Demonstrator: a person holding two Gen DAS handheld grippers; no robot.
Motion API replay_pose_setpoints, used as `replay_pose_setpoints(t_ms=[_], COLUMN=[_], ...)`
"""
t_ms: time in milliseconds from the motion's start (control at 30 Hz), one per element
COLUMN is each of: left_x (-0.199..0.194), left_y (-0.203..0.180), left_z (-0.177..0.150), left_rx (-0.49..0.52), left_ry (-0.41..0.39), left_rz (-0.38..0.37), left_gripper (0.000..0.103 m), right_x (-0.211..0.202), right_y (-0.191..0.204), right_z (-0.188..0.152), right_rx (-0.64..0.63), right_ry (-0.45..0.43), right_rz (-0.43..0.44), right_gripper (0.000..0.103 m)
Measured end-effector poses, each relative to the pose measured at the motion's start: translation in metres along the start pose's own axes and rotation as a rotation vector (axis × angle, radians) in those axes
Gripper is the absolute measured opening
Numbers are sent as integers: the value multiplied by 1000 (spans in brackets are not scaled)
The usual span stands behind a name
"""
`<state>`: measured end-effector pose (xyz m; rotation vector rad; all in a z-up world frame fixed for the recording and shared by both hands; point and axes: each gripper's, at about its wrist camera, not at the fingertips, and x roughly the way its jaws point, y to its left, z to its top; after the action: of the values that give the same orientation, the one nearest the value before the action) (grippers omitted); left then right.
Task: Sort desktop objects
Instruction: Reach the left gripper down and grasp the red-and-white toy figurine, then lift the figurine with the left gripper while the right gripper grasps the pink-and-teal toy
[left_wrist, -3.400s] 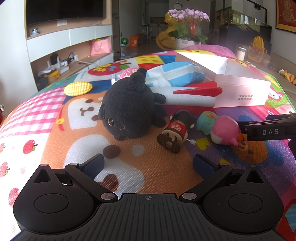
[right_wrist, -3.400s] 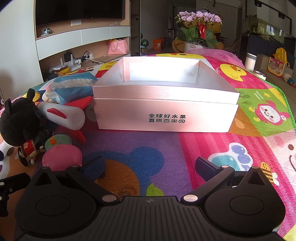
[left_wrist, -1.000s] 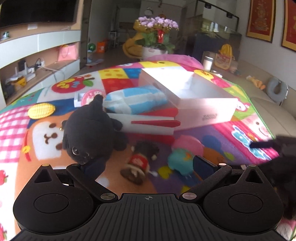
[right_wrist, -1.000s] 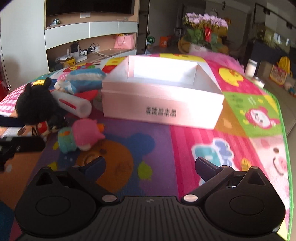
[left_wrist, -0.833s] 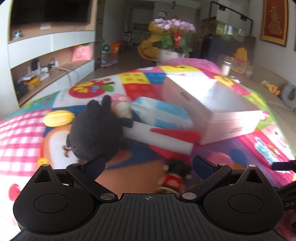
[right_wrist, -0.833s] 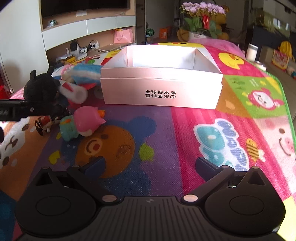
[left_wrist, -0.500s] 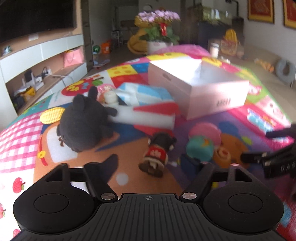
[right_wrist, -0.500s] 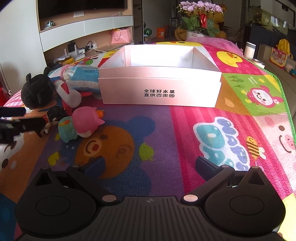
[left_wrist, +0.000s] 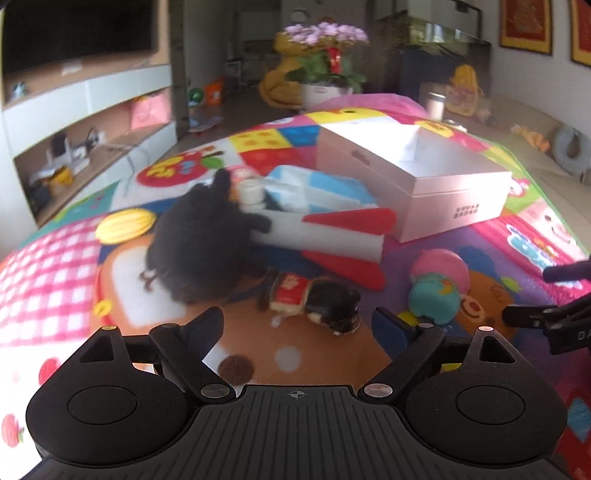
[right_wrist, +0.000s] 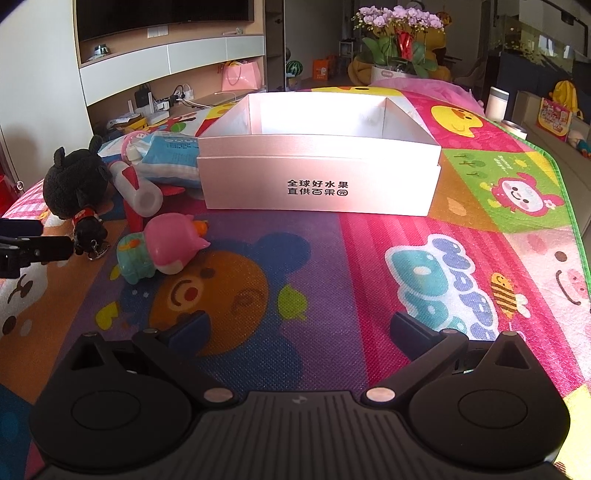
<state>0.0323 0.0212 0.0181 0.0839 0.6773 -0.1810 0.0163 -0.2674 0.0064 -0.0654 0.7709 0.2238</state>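
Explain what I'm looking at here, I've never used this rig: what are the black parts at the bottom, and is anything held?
Each picture comes from a camera on a handheld gripper, looking along its two fingers. The black shapes below are the left gripper and right gripper. Both are open and hold nothing; the left one's fingers have just been opening. On the colourful cartoon play mat stand an empty white cardboard box, a black plush toy, a small dark figure in a red shirt, a pink and teal toy and a white and red foam rocket.
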Motion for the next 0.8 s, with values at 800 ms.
replay_pose_setpoints(t_ms=[800], left_x=[-24], left_y=[-17], left_z=[-32], left_rx=[-53], left_ry=[31], left_rz=[11], left_gripper=[74], right_x=[3], right_y=[35], right_z=[33], right_rx=[-131], right_ry=[-39], right_rz=[202], right_gripper=[99])
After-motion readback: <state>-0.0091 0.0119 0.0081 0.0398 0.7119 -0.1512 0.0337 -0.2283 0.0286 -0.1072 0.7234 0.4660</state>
